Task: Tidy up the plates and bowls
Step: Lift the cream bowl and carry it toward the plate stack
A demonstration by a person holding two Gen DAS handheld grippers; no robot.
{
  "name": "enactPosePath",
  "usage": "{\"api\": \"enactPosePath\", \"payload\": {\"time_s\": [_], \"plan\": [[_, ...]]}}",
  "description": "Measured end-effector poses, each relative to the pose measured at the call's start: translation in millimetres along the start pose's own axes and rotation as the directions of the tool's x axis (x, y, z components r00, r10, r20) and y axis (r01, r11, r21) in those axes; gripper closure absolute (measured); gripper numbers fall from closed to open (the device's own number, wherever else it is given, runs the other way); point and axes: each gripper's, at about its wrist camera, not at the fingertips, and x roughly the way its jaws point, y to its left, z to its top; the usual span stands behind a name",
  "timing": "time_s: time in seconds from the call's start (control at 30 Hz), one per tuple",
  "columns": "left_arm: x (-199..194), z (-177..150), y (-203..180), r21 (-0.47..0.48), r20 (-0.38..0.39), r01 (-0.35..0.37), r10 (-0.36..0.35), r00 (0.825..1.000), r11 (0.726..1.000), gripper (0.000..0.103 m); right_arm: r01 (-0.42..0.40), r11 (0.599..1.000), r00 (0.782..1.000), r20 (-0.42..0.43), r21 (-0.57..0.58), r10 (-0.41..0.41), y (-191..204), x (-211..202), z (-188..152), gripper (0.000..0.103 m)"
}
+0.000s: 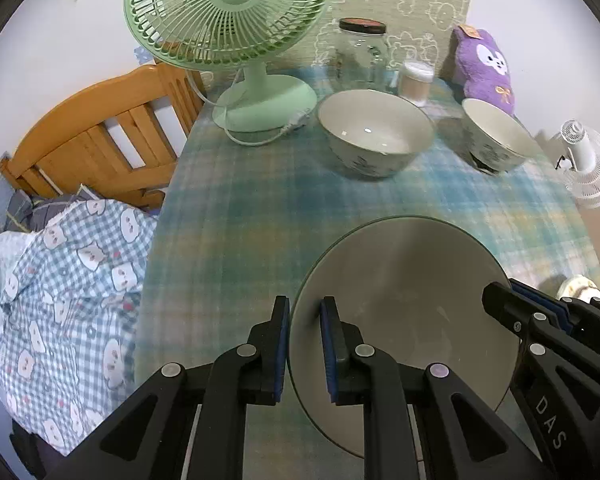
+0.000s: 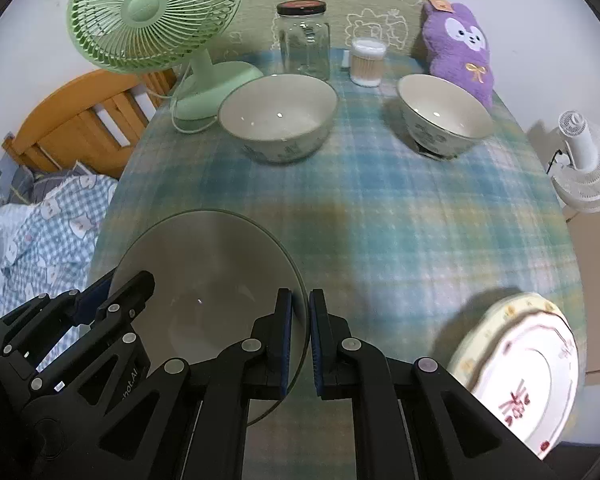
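Observation:
A large grey-green plate (image 1: 412, 312) hangs over the near part of the checked table, held from both sides. My left gripper (image 1: 305, 344) is shut on its left rim. My right gripper (image 2: 300, 336) is shut on the right rim of the same plate (image 2: 208, 280). Further back stand a wide patterned bowl (image 2: 278, 118) and a smaller footed bowl (image 2: 444, 116). A white plate with red marks (image 2: 528, 368) rests on a cream plate at the near right edge.
A green desk fan (image 2: 156, 20) with its cord stands at the back left. A glass jar (image 2: 304, 40), a cotton-swab tub (image 2: 367, 62) and a purple plush (image 2: 460, 48) line the back. A wooden bed frame (image 1: 96, 136) lies left, a white fan (image 2: 584, 164) right.

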Motion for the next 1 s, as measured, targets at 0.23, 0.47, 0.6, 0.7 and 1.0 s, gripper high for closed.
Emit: {"api": "enactPosePath", "payload": {"time_s": [0.23, 0.47, 0.6, 0.7, 1.0], "plan": [[-14.5, -26.3, -24.6, -0.016, -0.010, 0.005, -0.005, 1.000, 1.000, 0.090, 0.000, 1.000, 1.000, -0.005, -0.009, 0.000, -26.1, -17.2, -29.7, 0.091], [-20.0, -48.3, -48.4, -0.016, -0.027, 0.004, -0.005, 1.000, 1.000, 0.091, -0.004, 1.000, 1.000, -0.023, -0.003, 0.004, -51.6, -21.6, -56.3, 0.091], [-22.0, -57.7, -59.3, -0.009, -0.032, 0.012, -0.013, 0.999, 1.000, 0.091, -0.006, 1.000, 0.999, -0.037, 0.007, 0.006, -63.3, -20.3, -66.3, 0.091], [-21.1, -63.3, -63.1, -0.015, -0.041, 0.008, -0.009, 0.999, 1.000, 0.091, -0.013, 1.000, 0.999, -0.048, 0.009, 0.013, -67.3, -18.6, -71.9, 0.091], [-16.1, -76.0, -66.2, -0.043, -0.055, -0.008, 0.006, 0.998, 0.999, 0.091, -0.024, 1.000, 0.998, -0.059, -0.014, 0.023, -68.7, -11.4, -82.1, 0.091]]}}
